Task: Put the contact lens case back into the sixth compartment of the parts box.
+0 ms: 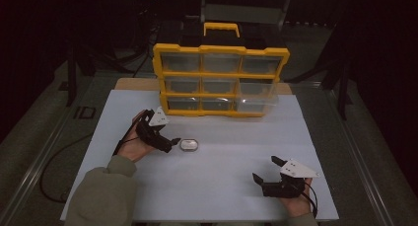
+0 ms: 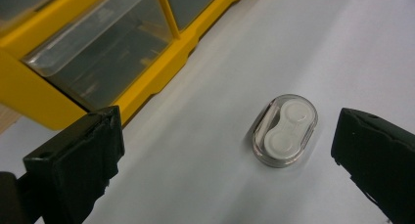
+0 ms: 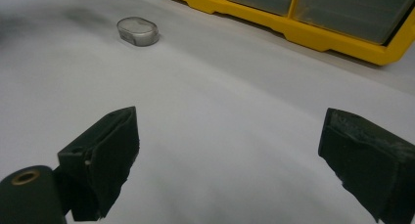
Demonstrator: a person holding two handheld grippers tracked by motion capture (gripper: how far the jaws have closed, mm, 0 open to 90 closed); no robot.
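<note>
A small clear oval case (image 1: 189, 145) with two round white wells lies flat on the white surface (image 1: 222, 186), left of the middle and a little nearer than the yellow drawer organiser (image 1: 220, 80) that stands upright at the far edge. The left gripper (image 1: 170, 142) sits just beside the case on its left, fingers (image 2: 78, 155) spread wide; from its own camera the case lies between them, nearer the right-hand one, untouched. The right gripper (image 1: 266, 169) waits well apart at the near right, its fingers wide too and holding nothing.

It looks to me like the reach for the case is in hand and the grasp is not yet made. Next, I would guess, the left gripper must slide forward to centre the case, drop low to the surface, then close on its short sides.
</note>
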